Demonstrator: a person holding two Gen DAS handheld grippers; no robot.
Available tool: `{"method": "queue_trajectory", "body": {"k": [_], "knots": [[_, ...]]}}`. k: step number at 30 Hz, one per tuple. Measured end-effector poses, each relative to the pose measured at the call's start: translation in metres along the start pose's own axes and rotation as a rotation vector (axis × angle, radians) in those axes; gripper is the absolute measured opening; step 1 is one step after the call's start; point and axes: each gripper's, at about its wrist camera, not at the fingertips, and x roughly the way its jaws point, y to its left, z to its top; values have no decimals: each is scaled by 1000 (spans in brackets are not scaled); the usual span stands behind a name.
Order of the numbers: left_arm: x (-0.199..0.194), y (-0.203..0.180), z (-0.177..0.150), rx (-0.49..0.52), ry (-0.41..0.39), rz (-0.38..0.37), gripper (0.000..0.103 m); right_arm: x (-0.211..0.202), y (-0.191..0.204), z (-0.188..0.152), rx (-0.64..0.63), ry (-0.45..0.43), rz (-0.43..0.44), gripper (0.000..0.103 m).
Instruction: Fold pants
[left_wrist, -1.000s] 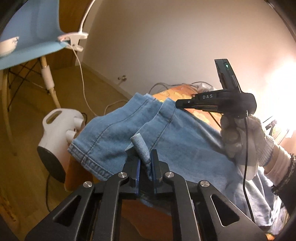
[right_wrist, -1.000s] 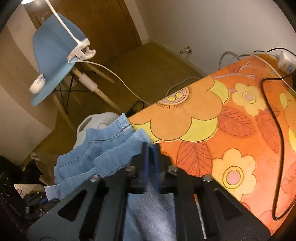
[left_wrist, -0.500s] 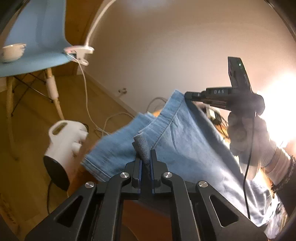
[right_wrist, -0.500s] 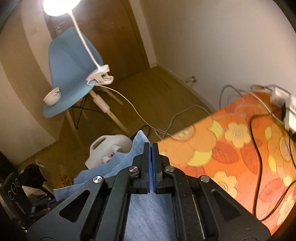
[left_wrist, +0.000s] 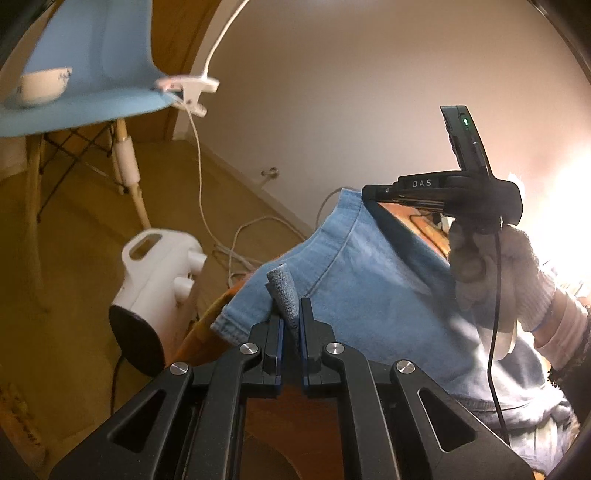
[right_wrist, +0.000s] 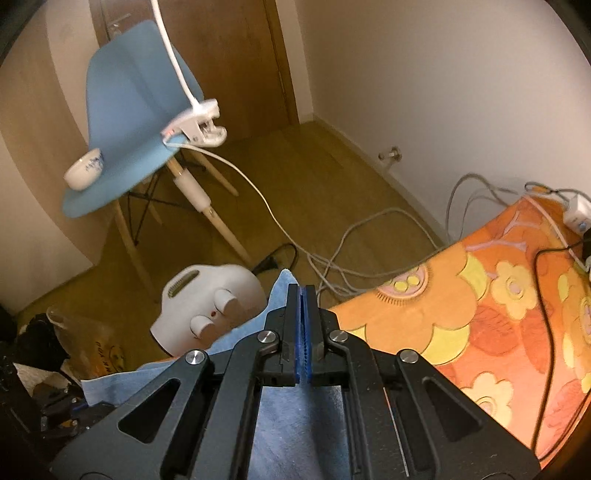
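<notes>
Left gripper (left_wrist: 290, 325): the black two-finger claw is clamped narrow on a grey-blue tuck of cloth that sticks up between its blue pads, pinching one corner of the pants so that end can be carried.

Right gripper (right_wrist: 303, 332): jaws pressed nearly together on a thin blue edge whose tip pokes out at 12 o'clock; in the left wrist view the same tool (left_wrist: 439, 192) sits at 2 o'clock, gripped by a white knitted glove (left_wrist: 495, 273), holding the other corner higher.

Light blue denim pants (left_wrist: 369, 295): the cloth hangs as a raised sheet between the two claws, stitched hem toward 9 o'clock, the rest trailing down toward 4 o'clock. Held at two corners it stays flat and square, so I judge it can be laid over itself.

Orange flowered table cover (right_wrist: 480, 314): at 3 o'clock in the right wrist view, the likely surface for the fold.

White rounded appliance with two knobs (right_wrist: 210, 310): on the floor at 9 o'clock, below the lifted edge.

Pale blue moulded chair (right_wrist: 129, 110): at 11 o'clock, bearing a small white cup (right_wrist: 83, 173) and a white clip lamp (right_wrist: 195, 125), well apart from the work.

Step in hand: probably carrying the lifted end across for the fold.
</notes>
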Motion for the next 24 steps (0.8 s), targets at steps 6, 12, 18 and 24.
{"method": "queue_trajectory", "body": {"k": [6, 12, 18, 24], "knots": [[10, 2, -4, 4, 41, 12, 6, 11, -7, -9, 24, 50, -6, 2], [4, -1, 0, 37, 70, 37, 10, -9, -6, -9, 28, 42, -57, 11], [-15, -13, 6, 76, 61, 57, 11, -60, 5, -18, 24, -27, -137, 45], [-35, -45, 11, 145, 53, 32, 15, -128, 8, -38, 27, -95, -228, 50]]}}
